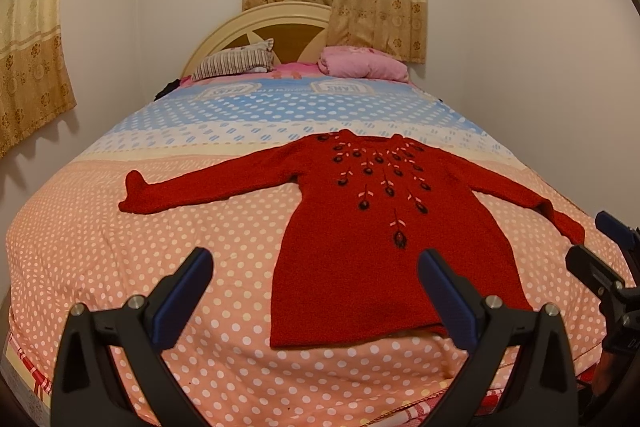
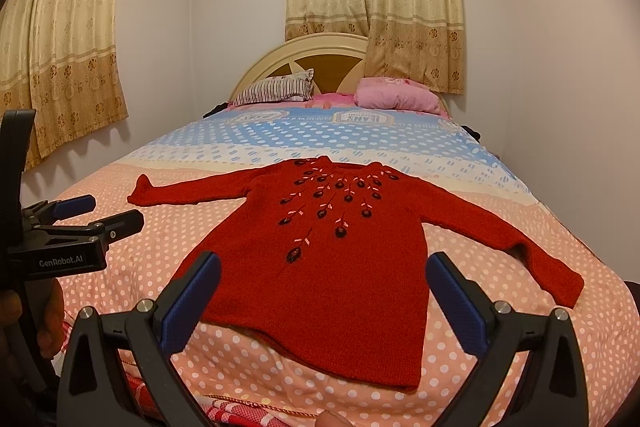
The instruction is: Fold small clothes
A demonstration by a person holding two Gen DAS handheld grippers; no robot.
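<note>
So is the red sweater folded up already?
No, the red sweater lies flat on the bed with both sleeves spread wide, and neither open gripper touches it.

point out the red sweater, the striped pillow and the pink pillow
red sweater (image 1: 340, 267): left wrist view, plain front below the embroidery
striped pillow (image 2: 276, 89): right wrist view, middle of its striped face
pink pillow (image 2: 396, 98): right wrist view, its front side

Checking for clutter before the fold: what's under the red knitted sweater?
The red knitted sweater lies flat, sleeves spread, on the polka-dot bedsheet, which shows all round it. Whatever lies directly beneath the knit is covered; no lump shows.
</note>
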